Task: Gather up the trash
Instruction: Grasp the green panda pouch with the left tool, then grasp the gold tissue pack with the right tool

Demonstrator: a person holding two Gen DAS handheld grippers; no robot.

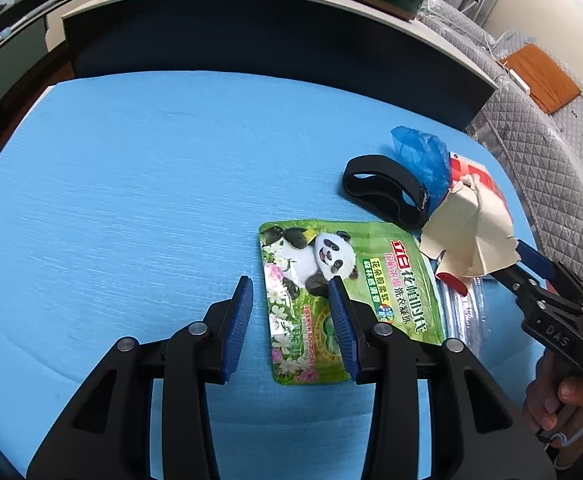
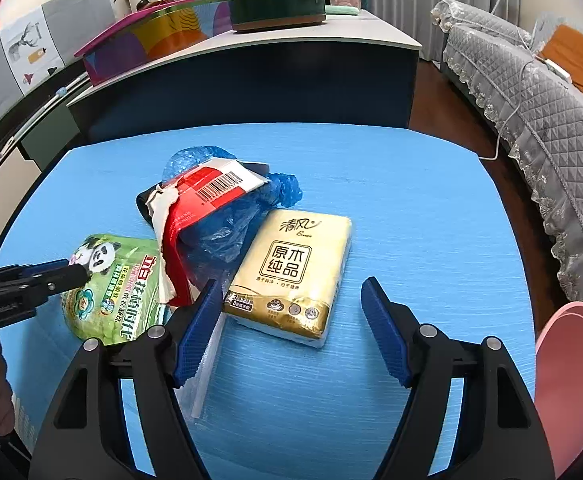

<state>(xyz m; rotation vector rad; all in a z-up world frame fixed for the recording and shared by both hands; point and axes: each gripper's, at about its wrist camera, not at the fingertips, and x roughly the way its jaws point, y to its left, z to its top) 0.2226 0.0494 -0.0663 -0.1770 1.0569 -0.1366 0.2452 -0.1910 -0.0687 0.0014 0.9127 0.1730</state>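
A green panda pouch (image 1: 343, 292) (image 2: 111, 292) lies flat on the blue table (image 1: 131, 200). My left gripper (image 1: 291, 292) is open just above its left edge, one finger over it. Beside the pouch are a torn red-and-cream carton (image 1: 471, 224) (image 2: 199, 204), a crumpled blue plastic bag (image 1: 423, 156) (image 2: 227, 232), a black band (image 1: 383, 188) and a clear zip bag (image 2: 207, 360). A yellow tissue pack (image 2: 295, 276) lies ahead of my right gripper (image 2: 291, 312), which is open and empty above the table; its left finger is over the zip bag.
A pink bin (image 2: 571, 380) stands at the table's right edge. A dark counter (image 2: 251, 80) with boxes runs behind the table. A grey quilted sofa (image 2: 531, 100) is at the right.
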